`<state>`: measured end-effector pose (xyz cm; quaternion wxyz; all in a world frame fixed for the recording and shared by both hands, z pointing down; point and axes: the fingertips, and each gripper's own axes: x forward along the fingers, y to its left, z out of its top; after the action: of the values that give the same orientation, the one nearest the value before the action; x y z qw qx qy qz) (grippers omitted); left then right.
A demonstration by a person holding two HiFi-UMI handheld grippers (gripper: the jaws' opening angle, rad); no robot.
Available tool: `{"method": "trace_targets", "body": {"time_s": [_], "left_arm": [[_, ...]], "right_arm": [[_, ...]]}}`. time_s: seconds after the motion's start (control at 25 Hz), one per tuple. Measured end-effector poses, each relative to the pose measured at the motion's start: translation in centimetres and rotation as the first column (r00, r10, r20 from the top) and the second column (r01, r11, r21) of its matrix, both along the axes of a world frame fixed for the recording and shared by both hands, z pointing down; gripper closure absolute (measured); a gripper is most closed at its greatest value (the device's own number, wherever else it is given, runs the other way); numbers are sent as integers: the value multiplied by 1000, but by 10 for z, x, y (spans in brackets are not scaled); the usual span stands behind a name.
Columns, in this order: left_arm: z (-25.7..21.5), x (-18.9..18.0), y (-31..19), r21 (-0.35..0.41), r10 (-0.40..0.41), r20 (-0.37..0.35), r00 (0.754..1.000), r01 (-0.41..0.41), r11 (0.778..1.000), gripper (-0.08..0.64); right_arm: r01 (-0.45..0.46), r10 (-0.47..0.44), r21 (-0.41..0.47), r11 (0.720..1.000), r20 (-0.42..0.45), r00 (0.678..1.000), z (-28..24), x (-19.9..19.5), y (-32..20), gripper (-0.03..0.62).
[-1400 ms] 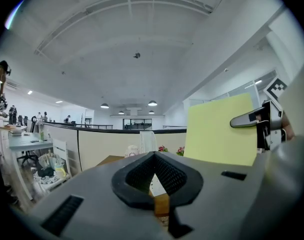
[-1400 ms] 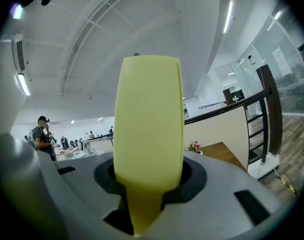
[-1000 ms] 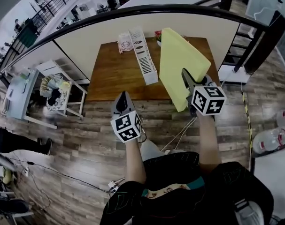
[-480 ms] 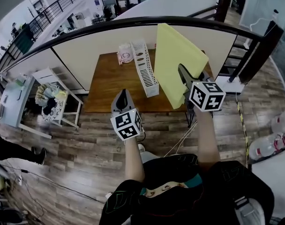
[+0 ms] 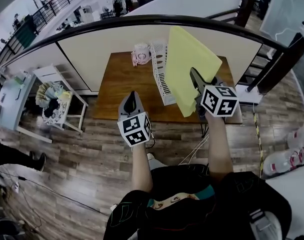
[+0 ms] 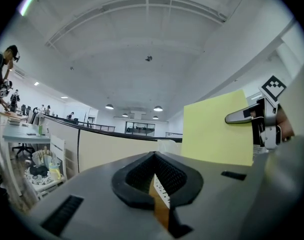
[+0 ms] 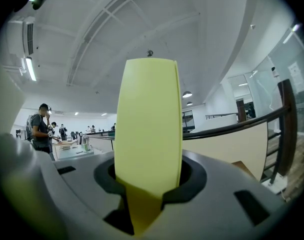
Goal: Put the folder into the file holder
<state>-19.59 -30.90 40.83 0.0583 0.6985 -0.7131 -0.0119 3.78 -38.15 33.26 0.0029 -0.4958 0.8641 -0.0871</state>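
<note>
Yellow folder (image 7: 149,124), grip: clamped at its lower end between the jaws of the right gripper (image 7: 147,184); pads press on both faces; it stands up and out of them.
Left gripper (image 6: 154,179): jaws together at the tips, nothing between them; hangs over the floor near the table's front edge; touches nothing.
Folder position: in the air over the right part of the wooden table (image 5: 121,89); in the head view its left edge overlaps the file holder (image 5: 161,74); not in a slot.
File holder: white perforated rack, lengthwise on the table; no folder seen in it.
Progress: pickup done, folder brought close; left, by my reading: line the edge up with a slot, lower it in, let go.
</note>
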Motion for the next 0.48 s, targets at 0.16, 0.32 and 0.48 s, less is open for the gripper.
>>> {"method": "trace_targets", "body": {"time_s": [0.16,0.32,0.48], "left_arm": [[0,-6,-22,-1,27,3,1000,-27,1000,566],[1,-20,-45,1,47,0,999,-47,999,566],[4,-43,-64,-4,49,-6,999,-49,999,566]], "right_arm": [[-12,12,-6,1000,-1,1000,3,-12,-17,442],[-30,30,-6,1000,-6,1000,5,-26,-35,442],[-48,48,-10,999,-16,999,9,-43,-55,442]]}}
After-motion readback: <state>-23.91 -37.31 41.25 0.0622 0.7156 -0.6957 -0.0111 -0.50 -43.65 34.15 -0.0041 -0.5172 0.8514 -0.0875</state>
